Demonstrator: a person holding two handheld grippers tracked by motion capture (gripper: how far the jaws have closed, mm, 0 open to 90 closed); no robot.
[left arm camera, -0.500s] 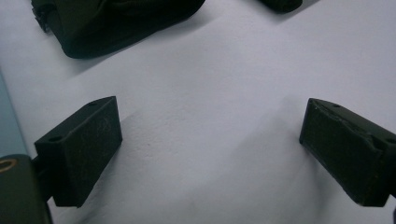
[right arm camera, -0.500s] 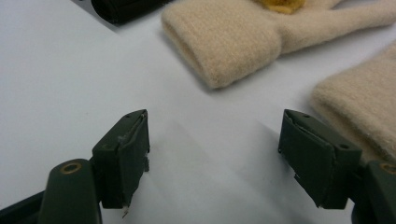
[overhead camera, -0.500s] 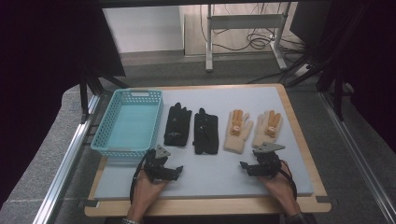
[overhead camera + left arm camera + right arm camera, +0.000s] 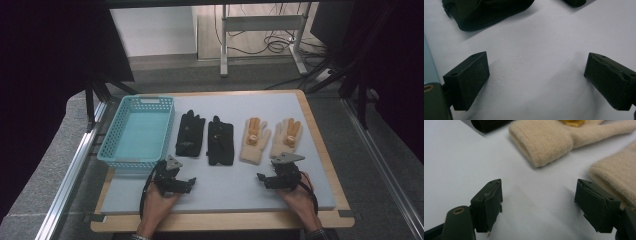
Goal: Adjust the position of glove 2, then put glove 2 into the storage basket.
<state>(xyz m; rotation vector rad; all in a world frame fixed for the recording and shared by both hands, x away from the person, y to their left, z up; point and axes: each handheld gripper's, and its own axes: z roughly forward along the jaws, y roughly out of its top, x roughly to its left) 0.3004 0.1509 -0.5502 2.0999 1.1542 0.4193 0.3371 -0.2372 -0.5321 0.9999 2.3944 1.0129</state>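
1. Nearest, low on the surface [image 4: 225,192]: left gripper [image 4: 186,184], jaws apart, nothing between them.
2. Level with it: right gripper [image 4: 262,178], jaws likewise spread wide over bare board (both empty).
3. Just beyond the left gripper: two black gloves [image 4: 206,136] lying flat side by side, cuffs toward the person.
4. Just beyond the right gripper: two cream gloves [image 4: 270,139] with orange patches, the nearer cuff [image 4: 544,143] close ahead of the jaws.
5. Far left, beside the black pair: turquoise basket [image 4: 112,151].

basket [image 4: 137,131] left, glove pairs [image 4: 205,137] right, on table [image 4: 320,150]
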